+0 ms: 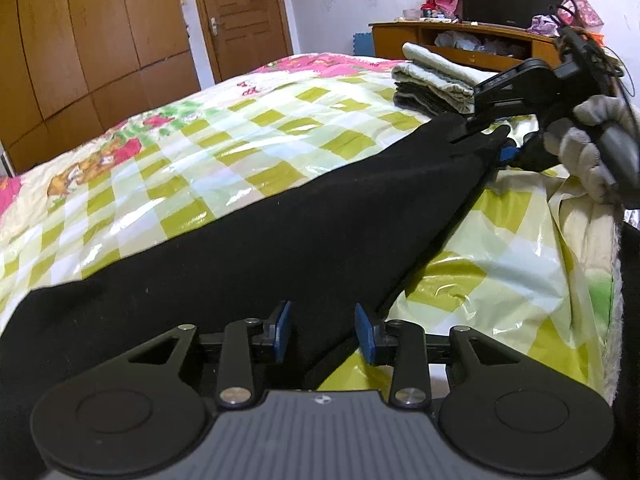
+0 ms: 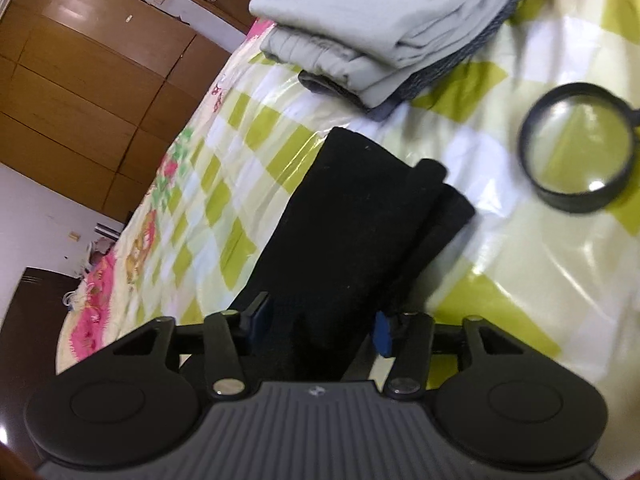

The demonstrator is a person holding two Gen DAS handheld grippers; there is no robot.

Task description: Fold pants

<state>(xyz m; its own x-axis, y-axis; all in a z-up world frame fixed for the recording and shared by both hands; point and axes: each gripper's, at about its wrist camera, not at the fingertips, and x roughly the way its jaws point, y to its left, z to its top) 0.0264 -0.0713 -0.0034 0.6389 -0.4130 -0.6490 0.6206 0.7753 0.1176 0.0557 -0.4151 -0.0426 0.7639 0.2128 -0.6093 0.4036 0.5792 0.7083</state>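
one pair of black pants [image 1: 256,240] lies across my bed [image 1: 208,148], both grippers, left [image 1: 325,334] and right [image 2: 320,326], spread around it, not clamped. one folded stack [image 2: 384,28] and one magnifying glass [image 2: 576,152] lie nearby.

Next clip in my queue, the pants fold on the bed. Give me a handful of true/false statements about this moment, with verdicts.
1. The pants being folded are black. True.
2. The left hand-held gripper is clamped shut on the fabric. False: its jaws stand open, with the black cloth lying between them.
3. A stack of folded clothes, light grey on top, sits on the bed beyond the pants. True.
4. A magnifying glass lies on top of the pants. False: it rests on the checked bed cover, apart from them.
5. The right hand-held gripper, held by a gloved hand, is at the far end of the pants. True.
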